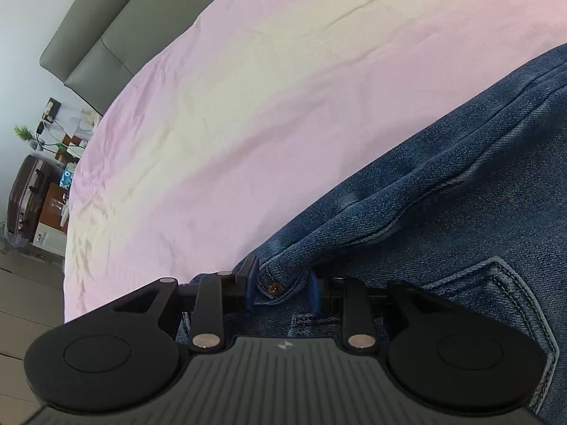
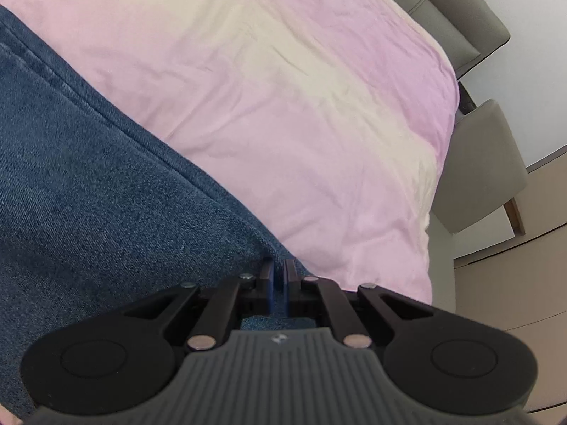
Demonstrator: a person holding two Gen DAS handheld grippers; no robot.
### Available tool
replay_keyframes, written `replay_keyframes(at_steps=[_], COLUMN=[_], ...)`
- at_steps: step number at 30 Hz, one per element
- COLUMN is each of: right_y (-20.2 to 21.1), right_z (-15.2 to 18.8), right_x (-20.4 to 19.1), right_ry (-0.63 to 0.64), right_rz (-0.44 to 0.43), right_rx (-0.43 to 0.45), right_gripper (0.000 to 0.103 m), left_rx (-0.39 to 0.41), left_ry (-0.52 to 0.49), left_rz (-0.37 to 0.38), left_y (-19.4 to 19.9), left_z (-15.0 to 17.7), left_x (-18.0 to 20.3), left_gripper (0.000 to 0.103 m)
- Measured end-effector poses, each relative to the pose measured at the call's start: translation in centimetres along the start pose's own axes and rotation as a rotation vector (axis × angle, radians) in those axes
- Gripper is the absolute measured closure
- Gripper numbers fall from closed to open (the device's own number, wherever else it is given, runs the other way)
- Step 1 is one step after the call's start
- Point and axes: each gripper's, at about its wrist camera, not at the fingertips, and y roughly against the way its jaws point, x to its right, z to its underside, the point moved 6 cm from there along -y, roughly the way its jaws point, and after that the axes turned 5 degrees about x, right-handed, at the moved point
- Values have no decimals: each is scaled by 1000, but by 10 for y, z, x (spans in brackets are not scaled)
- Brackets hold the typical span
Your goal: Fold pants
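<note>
The left gripper (image 1: 281, 288) clamps the jeans (image 1: 443, 194) waistband near its rivet (image 1: 273, 287); the right gripper (image 2: 278, 283), jaws fully closed, pinches their edge. Suitcase (image 1: 26, 194) at nine o'clock.

No readable text, label, brand name or number appears in either view. The only mark is a small round emblem without letters, printed on the ribbed body of each gripper, too small to make out.

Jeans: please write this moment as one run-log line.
left claw: shut on jeans waistband | right claw: shut on jeans | on pink sheet
</note>
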Motion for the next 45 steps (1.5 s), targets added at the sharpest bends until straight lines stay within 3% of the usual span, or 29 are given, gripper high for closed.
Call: replay_keyframes(at_steps=[6,10,12,19,23,27,28,29,31,32,33,38,45], right_y=[-9,23,37,19,-14,-24,-24,-25,-18,-13,-7,36,86], right_z=[3,4,2,-15,-16,-18,-19,-20,-21,-20,-20,-6,45], right_x=[-6,0,7,8,2,-2,-1,2,8,12,16,16,9], right_ry=[-10,-29,-31,-67,-36,-20,-16,-12,-21,-37,-59,-187,-450], right_rz=[8,46,61,92,70,59,60,63,87,95,96,45,-66], right_rx=[3,57,76,50,-21,-51,-52,-59,-55,-46,-34,-9,-44], right_gripper=[103,103,103,103,103,102,100,95,71,51,40,37,37], left_rx=[49,117,130,53,16,28,30,34,54,64,66,68,37], left_ry=[18,118,122,138,101,40,24,9,14,31,51,202,461], left_rz=[-28,-23,-20,-51,-51,-45,-39,-44,-50,-32,-19,21,129], left_y=[18,58,68,22,0,0,1,2,11,16,22,53,91], left_z=[3,-4,-10,-31,-29,-25,-24,-25,-26,-28,-28,-9,58], left_x=[1,-20,-26,-10,5,10,6,0,-10,-17,-26,-70,-88], left_gripper=[71,71,71,71,70,62,58,45,25,23,23,23,31])
